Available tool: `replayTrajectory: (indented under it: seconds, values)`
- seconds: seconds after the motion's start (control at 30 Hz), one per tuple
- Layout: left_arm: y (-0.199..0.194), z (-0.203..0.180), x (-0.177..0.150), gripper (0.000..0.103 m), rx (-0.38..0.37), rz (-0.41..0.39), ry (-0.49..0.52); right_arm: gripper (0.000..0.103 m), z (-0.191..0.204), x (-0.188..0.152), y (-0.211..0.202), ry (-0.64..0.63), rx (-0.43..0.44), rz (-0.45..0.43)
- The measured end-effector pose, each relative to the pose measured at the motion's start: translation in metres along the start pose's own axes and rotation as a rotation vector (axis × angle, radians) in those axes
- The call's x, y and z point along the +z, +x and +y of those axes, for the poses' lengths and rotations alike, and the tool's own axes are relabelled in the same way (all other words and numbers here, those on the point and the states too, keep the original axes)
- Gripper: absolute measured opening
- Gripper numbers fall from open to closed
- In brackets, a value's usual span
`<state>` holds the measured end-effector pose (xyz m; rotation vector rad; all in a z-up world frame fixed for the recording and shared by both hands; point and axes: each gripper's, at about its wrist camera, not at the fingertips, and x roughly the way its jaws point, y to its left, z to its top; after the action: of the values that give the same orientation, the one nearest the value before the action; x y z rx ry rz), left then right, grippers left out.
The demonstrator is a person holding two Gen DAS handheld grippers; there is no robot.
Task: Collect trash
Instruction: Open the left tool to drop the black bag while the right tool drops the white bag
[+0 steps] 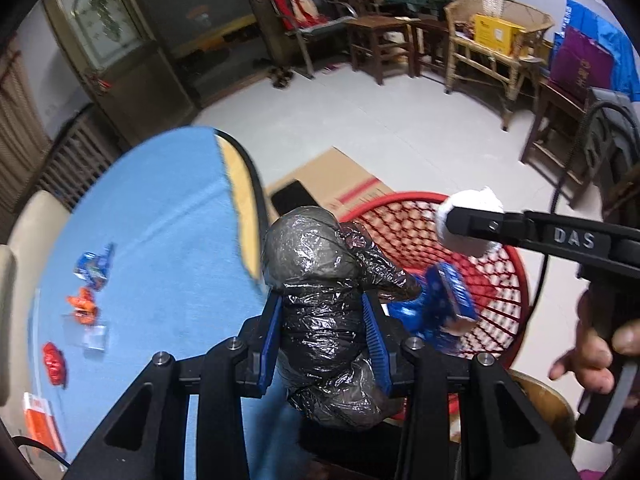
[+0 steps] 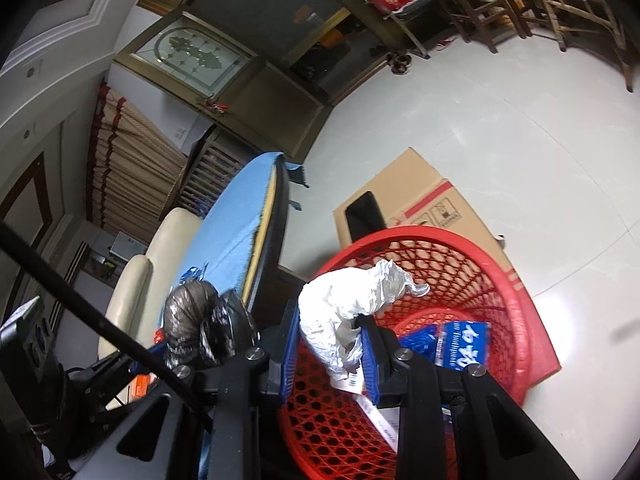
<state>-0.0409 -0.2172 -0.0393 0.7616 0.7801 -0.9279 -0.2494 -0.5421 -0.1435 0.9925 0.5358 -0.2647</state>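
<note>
My left gripper [image 1: 325,312] is shut on a crumpled black plastic bag [image 1: 316,264], held at the table's edge beside the red mesh basket [image 1: 508,280]. My right gripper [image 2: 330,334] is shut on a crumpled white paper wad [image 2: 352,300], held over the red basket [image 2: 504,272]. The right gripper also shows in the left wrist view [image 1: 460,220], with the white wad [image 1: 476,204] above the basket. The black bag shows at the left of the right wrist view [image 2: 200,320]. A blue packet [image 1: 444,300] lies in the basket [image 2: 464,342].
The blue-covered table [image 1: 160,216] holds a blue wrapper [image 1: 94,266], an orange wrapper [image 1: 82,304], a red wrapper [image 1: 54,362], clear plastic [image 1: 94,336] and an orange-white packet [image 1: 40,420]. A cardboard box [image 2: 420,196] stands behind the basket. Chairs and stools line the far wall.
</note>
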Motion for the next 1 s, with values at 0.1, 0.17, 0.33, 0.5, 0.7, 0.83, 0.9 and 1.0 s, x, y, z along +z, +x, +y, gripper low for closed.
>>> replayTrajectory:
  seconds: [0.1, 0.17, 0.33, 0.5, 0.7, 0.83, 0.9, 1.0]
  values:
    - [0.003, -0.005, 0.0, 0.042, -0.05, 0.025, -0.003, 0.03, -0.009, 0.001, 0.0, 0.023, -0.013, 0.005]
    - [0.005, -0.007, 0.0, 0.042, -0.065, 0.038, -0.003, 0.031, -0.013, 0.001, 0.001, 0.04, -0.014, 0.015]
    - [0.005, -0.01, 0.003, 0.051, -0.062, 0.041, -0.008, 0.058, -0.018, 0.003, 0.001, 0.083, 0.012, 0.032]
    - [0.001, -0.007, 0.002, 0.054, -0.049, 0.02, -0.018, 0.07, -0.012, 0.004, -0.006, 0.067, 0.02, -0.006]
    - [-0.012, 0.015, -0.009, 0.058, 0.026, -0.02, -0.062, 0.07, -0.003, 0.007, -0.01, 0.045, 0.023, -0.022]
    - [-0.019, 0.039, -0.019, 0.059, 0.084, -0.044, -0.113, 0.07, 0.003, 0.007, -0.01, 0.021, 0.02, -0.026]
    - [-0.022, 0.051, -0.026, 0.06, 0.111, -0.051, -0.146, 0.07, 0.008, 0.007, -0.009, 0.006, 0.018, -0.022]
    - [-0.026, 0.075, -0.039, 0.06, 0.152, -0.059, -0.208, 0.069, 0.017, 0.003, -0.004, -0.021, 0.009, -0.009]
